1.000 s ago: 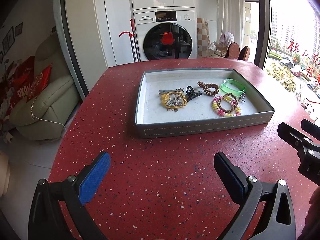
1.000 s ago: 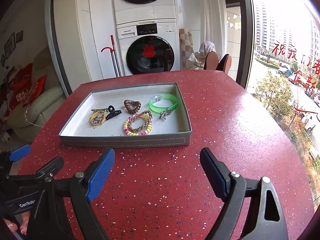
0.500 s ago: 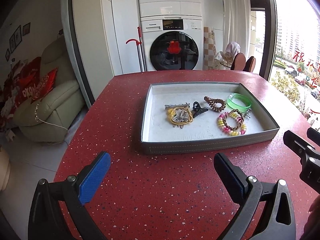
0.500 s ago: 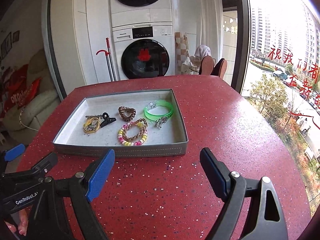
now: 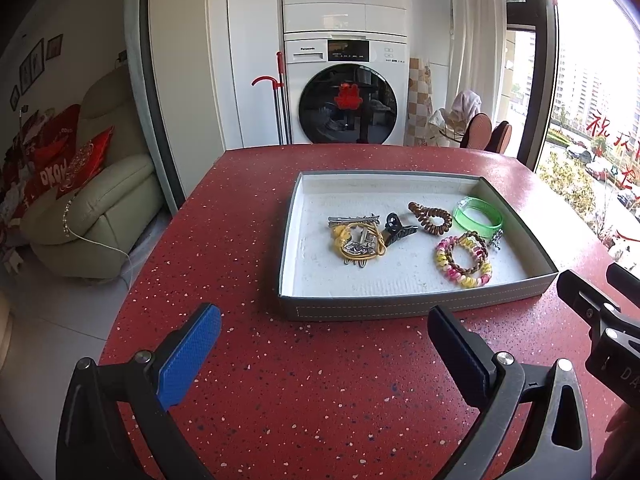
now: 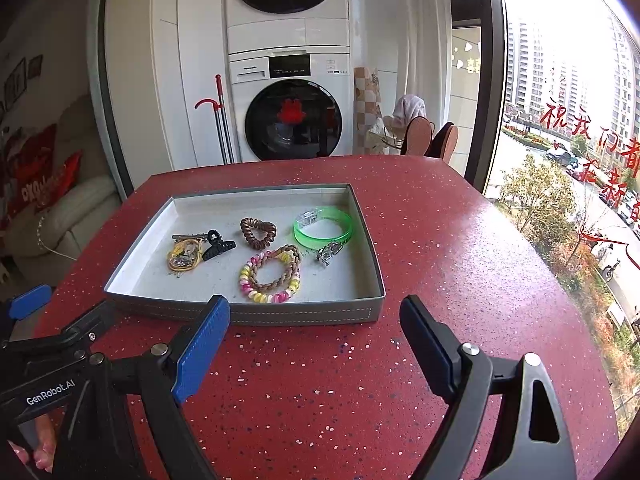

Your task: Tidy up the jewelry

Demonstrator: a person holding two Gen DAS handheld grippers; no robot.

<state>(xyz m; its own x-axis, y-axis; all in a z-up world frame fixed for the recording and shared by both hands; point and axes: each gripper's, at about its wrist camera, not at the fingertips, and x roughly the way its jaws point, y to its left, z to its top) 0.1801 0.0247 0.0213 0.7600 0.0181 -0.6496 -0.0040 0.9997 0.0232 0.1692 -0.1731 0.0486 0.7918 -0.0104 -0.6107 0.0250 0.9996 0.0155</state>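
Observation:
A grey tray [image 5: 416, 309] [image 6: 280, 315] with a white floor sits on the red speckled table. It holds a yellow hair tie with silver clips [image 5: 358, 242] [image 6: 184, 256], a black claw clip [image 5: 396, 227] [image 6: 216, 245], a brown spiral tie [image 5: 431, 213] [image 6: 258, 232], a green bangle [image 5: 477, 213] [image 6: 323, 228], a multicolour spiral bracelet with a brown braid [image 5: 464, 260] [image 6: 270, 276] and a small silver piece [image 6: 329, 251]. My left gripper [image 5: 324, 348] is open and empty, in front of the tray. My right gripper [image 6: 314, 336] is open and empty, near the tray's front right.
The red table [image 5: 320, 392] has rounded edges at left and right. Beyond it stand stacked washing machines [image 5: 346, 92], a red-handled mop [image 5: 280, 100], a beige sofa [image 5: 92, 208] at left and a window [image 6: 568, 140] at right.
Both grippers have pulled back and risen a little; the tray looks smaller and farther in both views. The jewellery has not moved. Both grippers stay open.

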